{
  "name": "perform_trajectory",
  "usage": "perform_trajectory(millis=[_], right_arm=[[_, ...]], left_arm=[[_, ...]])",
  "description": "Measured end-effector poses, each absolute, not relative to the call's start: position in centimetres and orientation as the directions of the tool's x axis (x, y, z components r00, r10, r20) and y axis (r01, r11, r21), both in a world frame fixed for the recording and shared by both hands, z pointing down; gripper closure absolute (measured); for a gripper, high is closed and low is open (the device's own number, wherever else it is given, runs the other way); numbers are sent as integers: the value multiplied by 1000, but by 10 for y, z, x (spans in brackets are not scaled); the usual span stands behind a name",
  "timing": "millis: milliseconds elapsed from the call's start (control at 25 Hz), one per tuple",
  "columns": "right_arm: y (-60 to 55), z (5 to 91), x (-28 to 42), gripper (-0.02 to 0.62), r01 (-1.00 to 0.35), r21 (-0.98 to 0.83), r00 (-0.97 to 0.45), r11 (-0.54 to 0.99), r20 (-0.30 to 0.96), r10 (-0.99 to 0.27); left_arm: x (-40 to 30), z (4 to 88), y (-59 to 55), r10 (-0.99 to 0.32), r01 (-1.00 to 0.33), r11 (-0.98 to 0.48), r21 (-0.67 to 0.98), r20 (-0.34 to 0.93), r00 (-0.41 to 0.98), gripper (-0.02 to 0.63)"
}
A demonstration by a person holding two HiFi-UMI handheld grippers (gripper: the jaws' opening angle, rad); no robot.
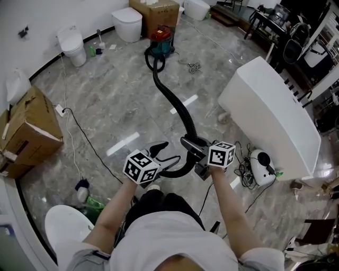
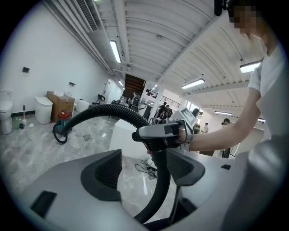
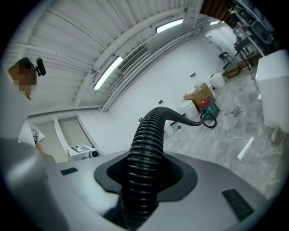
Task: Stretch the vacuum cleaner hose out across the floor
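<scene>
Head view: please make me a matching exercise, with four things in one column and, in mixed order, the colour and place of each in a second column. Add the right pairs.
Things:
1. hose
2. vacuum cleaner
3. tub
4. left box

Colour and place:
A. brown, at the left edge
B. black, clamped in the right gripper
C. white, at the right
D. red lid, farthest away

Pairs: 1-B, 2-D, 3-C, 4-A.

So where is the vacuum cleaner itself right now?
The vacuum cleaner sits top centre in the head view, in front of the cardboard box, right of a white toilet, its hose trailing toward the person.
</scene>
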State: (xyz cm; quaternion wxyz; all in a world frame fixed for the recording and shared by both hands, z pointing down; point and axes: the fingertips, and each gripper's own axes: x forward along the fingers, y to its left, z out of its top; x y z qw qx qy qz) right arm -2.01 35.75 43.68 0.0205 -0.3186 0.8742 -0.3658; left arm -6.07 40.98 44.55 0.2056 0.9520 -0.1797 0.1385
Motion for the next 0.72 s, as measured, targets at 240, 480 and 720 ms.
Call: perform_trajectory(millis=[240,480,720], right_arm=[[359,445,2,437,-484,-777,-713,403,84,-696],[355,446,21,437,-424,-847,-607,319,5,-795],[354,470,49,437,-324,-939,-441,116,42,-896]], left_arm=[[-50,432,424,-251,-349,-874,336,302,920,292],[-47,430,430,-246,-341,-883,324,302,921,292],[-43,421,441,-226,-314,-892,326,281,933,293]])
